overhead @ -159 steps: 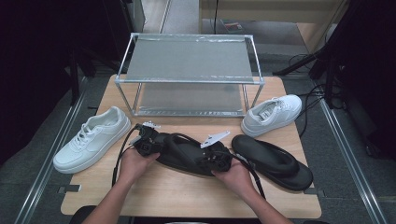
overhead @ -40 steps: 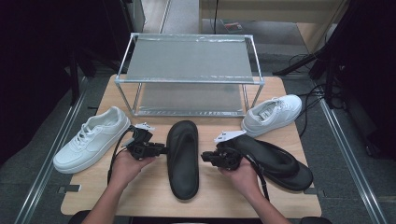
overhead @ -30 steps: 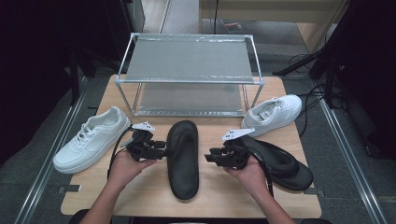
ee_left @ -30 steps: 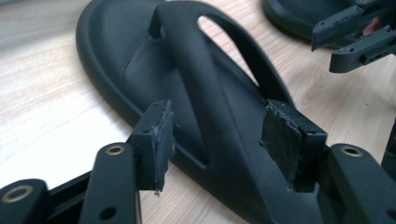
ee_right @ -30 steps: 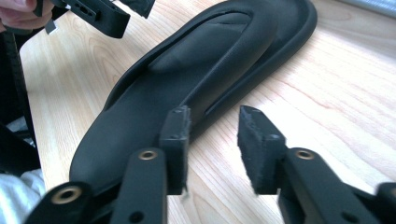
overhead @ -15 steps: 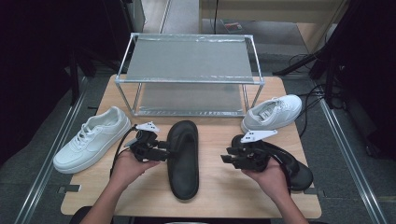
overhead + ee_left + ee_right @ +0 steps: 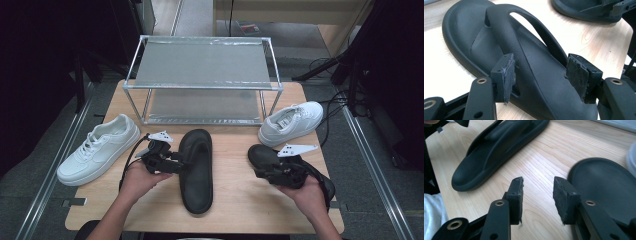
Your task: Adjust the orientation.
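Wooden tabletop (image 7: pixel 235 200) is carrying everything I'm working with: a metal rack (image 7: pixel 202 80) at the back, a white sneaker (image 7: pixel 100 148) at the left edge, another sneaker (image 7: pixel 292 122) at the right, and two black sandals between them.

I'm holding the left gripper (image 7: pixel 541 80) against the middle sandal (image 7: pixel 196 170), which is lying flat with its toe pointing toward the rack. In the left gripper view its jaws are standing open, straddling the strap (image 7: pixel 506 42); one pad is just touching the strap's side and the other is sitting clear of it over the footbed. I'm keeping the right gripper (image 7: pixel 537 195) open too, holding nothing, with its jaws hovering over bare wood just beside the toe of the right sandal (image 7: pixel 604 185), which is resting near the table's right corner.

What I'm worrying about is the strap: it is rounded and soft-looking, so if I'm closing off-centre it is likely squeezing out sideways, and the sandal is tipping or dragging instead of lifting. On the right, I'm approaching a low, smooth rim; closing too shallow risks nudging that sandal toward the edge and off. Cables trailing near the left sneaker may also be snagging.
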Demonstrator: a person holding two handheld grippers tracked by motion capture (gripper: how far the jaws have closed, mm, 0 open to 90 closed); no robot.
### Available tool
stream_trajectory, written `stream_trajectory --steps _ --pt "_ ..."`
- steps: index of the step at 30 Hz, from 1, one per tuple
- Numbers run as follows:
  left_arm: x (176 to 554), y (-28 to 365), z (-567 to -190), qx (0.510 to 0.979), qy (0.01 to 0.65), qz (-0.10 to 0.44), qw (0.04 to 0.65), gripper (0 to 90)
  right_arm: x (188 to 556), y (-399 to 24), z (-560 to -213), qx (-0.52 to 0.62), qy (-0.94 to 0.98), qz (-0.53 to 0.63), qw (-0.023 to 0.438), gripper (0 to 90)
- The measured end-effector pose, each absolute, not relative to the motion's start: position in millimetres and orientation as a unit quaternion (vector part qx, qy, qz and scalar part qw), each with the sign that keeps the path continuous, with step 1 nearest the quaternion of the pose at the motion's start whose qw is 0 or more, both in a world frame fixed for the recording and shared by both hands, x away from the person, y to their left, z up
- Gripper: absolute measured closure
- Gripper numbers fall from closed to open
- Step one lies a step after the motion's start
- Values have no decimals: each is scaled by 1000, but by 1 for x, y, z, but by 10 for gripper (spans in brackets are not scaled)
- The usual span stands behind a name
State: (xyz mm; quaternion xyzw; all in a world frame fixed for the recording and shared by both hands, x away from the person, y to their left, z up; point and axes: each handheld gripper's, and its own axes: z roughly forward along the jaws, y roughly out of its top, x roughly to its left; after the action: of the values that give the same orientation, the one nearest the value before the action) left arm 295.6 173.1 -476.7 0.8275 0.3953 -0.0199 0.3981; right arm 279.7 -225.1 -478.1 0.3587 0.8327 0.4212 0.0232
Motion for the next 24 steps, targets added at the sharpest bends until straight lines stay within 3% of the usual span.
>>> stream_trajectory --steps 24 --pt "295 169 -479 832 390 -20 394 406 287 -266 -490 396 829 393 39 624"
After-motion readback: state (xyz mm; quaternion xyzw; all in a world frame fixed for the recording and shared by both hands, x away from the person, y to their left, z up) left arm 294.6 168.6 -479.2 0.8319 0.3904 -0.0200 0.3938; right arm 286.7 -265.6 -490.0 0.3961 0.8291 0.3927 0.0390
